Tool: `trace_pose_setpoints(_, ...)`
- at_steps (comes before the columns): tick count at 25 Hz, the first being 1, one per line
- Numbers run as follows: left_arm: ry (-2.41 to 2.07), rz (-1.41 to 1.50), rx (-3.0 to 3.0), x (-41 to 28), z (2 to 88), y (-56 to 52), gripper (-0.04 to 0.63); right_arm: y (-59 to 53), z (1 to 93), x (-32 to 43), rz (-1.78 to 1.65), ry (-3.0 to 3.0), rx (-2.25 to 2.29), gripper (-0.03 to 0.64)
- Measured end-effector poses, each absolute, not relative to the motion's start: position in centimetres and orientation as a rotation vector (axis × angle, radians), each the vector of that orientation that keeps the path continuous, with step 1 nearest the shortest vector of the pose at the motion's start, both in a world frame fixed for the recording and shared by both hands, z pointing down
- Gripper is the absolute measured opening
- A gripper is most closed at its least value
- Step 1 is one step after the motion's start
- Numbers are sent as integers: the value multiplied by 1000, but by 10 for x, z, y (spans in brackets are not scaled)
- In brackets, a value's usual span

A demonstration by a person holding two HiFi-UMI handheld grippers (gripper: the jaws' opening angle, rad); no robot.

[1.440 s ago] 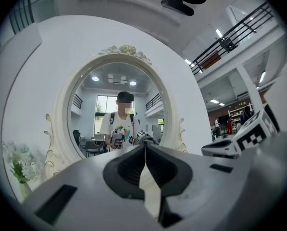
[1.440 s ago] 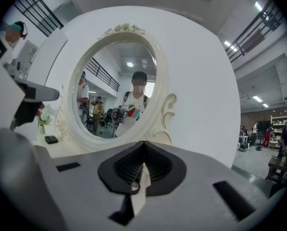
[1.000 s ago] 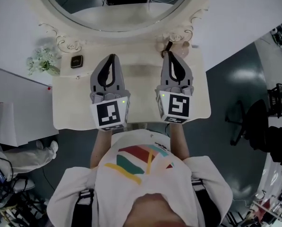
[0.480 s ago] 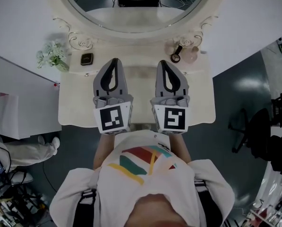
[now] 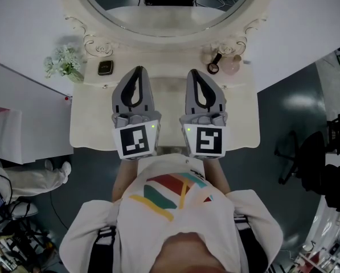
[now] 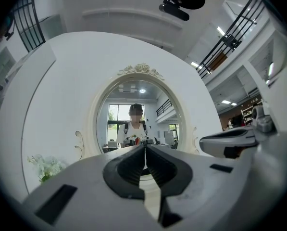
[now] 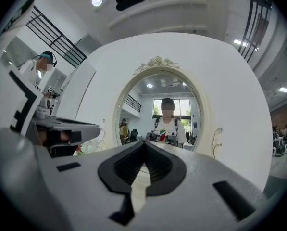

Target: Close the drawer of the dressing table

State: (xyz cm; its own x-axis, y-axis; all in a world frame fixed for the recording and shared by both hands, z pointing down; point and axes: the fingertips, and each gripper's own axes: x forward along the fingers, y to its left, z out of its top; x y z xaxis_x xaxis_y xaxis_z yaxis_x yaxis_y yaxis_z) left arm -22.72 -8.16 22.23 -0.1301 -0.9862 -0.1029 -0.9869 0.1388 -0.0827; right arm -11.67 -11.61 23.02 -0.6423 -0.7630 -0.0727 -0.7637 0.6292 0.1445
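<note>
Right tool (image 5: 193, 73) has slid left, away from the cosmetics (image 5: 222, 58) at the back-right corner. It now sits parallel to left tool (image 5: 137, 70), both over the middle of the dressing-table bench (image 5: 84, 124), pointing level at the mirror (image 5: 170, 16). Both tools are clamped tight with nothing in them. The drawer is under the front edge, covered by the marker cubes and the person's torso. Only a thin grey strip (image 5: 171, 150) shows there, so I can't confirm in or out. Nothing protrudes far, so my guess is it's home or nearly, and the hands look parked.
</note>
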Motion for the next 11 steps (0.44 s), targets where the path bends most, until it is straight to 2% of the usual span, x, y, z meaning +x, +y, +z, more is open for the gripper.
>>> trace_pose_setpoints(11,2266,5,-1978,-231,223,-83,9,-118,233,-123,252,2839,-1306,0)
